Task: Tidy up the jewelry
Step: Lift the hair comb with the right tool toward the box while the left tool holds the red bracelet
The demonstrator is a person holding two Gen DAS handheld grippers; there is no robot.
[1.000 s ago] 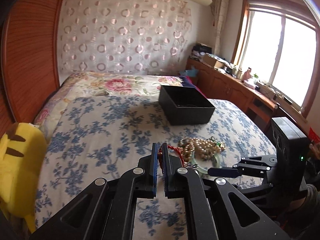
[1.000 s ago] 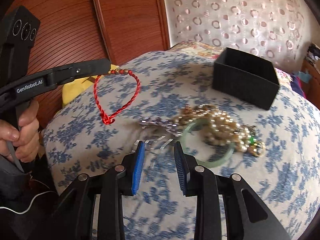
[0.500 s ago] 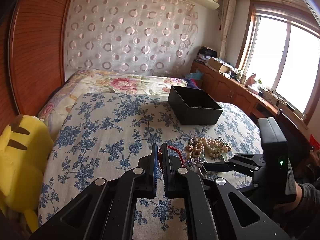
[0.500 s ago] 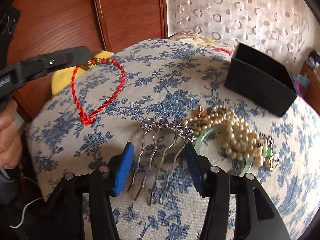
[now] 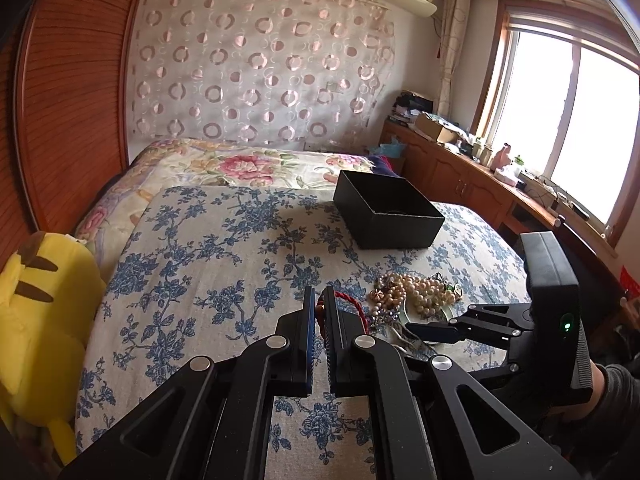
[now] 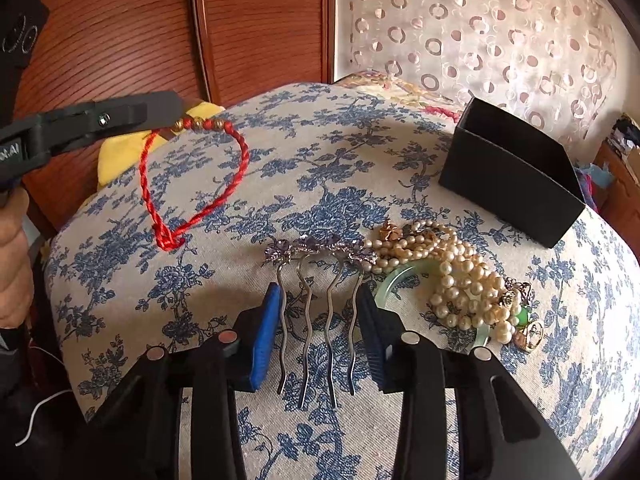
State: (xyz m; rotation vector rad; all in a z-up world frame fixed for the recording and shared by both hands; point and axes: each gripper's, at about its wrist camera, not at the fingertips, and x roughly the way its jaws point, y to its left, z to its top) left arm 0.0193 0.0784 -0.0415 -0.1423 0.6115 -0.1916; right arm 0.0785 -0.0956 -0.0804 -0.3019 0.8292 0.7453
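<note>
My left gripper is shut on a red cord bracelet by its beaded end and holds it hanging above the bed; it also shows in the right wrist view. My right gripper is open, its pads on either side of the prongs of a silver hair comb with purple flowers, lying on the bed. A pile of pearl necklaces and a green bangle lie right of the comb. An open black box stands farther back on the bed.
The bed has a blue floral cover. A yellow plush toy lies at the left edge. A wooden headboard stands behind. A wooden cabinet with clutter runs under the window on the right.
My right gripper has moved forward and lower, so the comb's prongs now lie between its open pads. My left gripper has stayed shut on the red bracelet and lifted slightly.
</note>
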